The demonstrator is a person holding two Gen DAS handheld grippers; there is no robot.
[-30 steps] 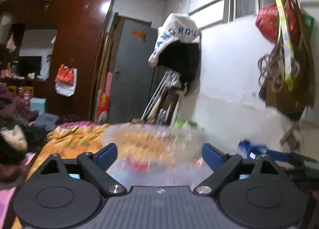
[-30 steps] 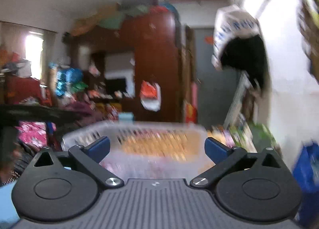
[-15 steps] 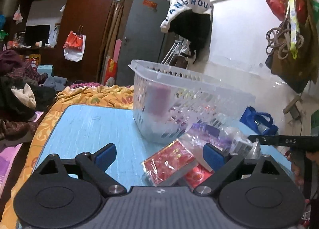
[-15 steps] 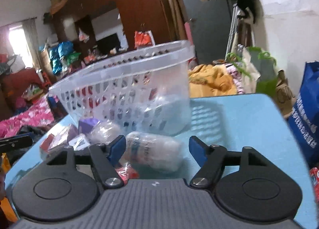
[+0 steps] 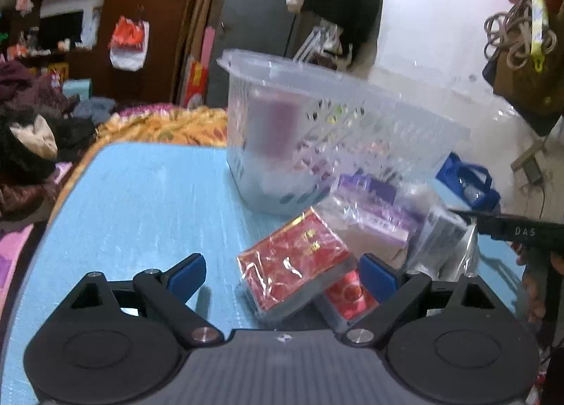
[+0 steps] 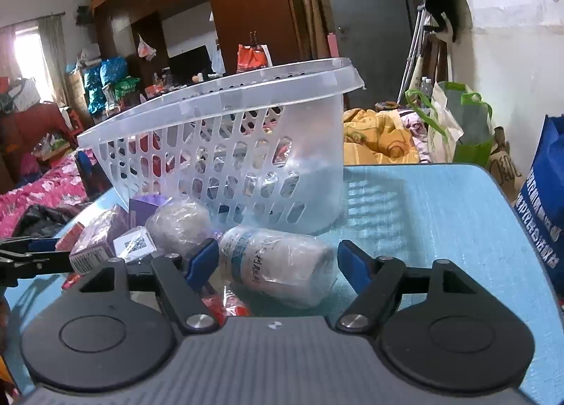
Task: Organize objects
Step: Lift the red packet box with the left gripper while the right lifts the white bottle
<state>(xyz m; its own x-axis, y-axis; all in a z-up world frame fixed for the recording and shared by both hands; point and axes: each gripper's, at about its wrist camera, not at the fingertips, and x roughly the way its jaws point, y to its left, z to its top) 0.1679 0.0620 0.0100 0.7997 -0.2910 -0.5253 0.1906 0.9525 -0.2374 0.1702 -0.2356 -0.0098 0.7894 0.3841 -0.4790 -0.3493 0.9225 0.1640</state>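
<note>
A clear slotted basket (image 6: 225, 144) stands on the blue worktop (image 6: 440, 214), with wrapped goods heaped just near of it. The right tool (image 6: 273, 260) is spread wide, its blue tips either side of a plastic-wrapped bottle (image 6: 278, 264) lying on its side, not gripping it. The left tool (image 5: 282, 272) is likewise wide open and holds nothing, a red foil-wrapped box (image 5: 294, 264) lying between its tips, a purple packet (image 5: 373, 207) farther right.

Motion blur is seen throughout the left view, daylight enters by a window (image 6: 26, 56), edges are fisheye-bent.
</note>
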